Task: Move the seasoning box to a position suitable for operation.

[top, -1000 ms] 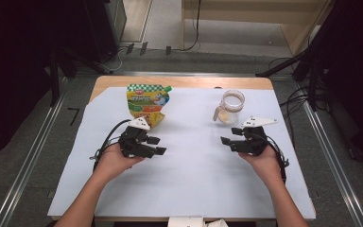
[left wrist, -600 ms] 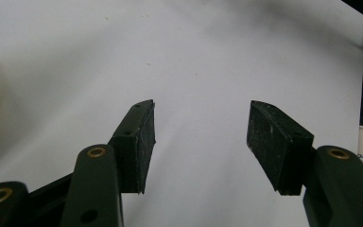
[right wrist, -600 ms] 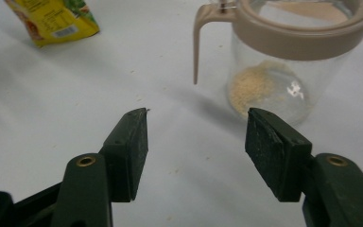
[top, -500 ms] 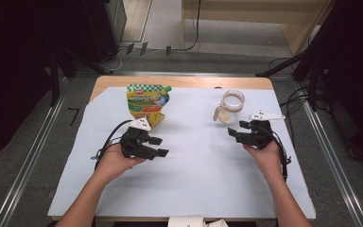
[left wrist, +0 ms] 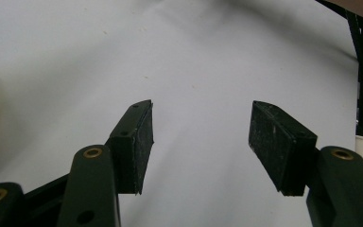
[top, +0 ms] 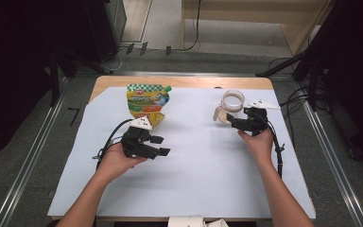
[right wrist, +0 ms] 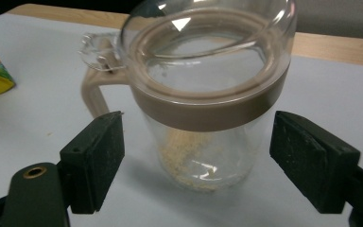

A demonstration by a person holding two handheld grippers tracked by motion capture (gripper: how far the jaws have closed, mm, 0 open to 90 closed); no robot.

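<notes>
Right hand-held gripper [right wrist: 196,156] is sitting wide apart around the clear jar [right wrist: 208,99] at the upper right of the surface [top: 203,179], not touching it. Left hand-held gripper [top: 163,145] is open too.

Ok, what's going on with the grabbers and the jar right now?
Right gripper open, jaws either side of jar, not touching. Left gripper open, empty. Pouch aside, nothing blocking.

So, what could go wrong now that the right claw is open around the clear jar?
The right claw stands open around the clear glass jar with the beige collar and clear domed lid, low on its body. Smooth glass might slip if the squeeze is weak. The beige handle sits near one pad, so closing off-centre could catch it and turn the jar. Tilting might shift the light crumbs inside.
</notes>
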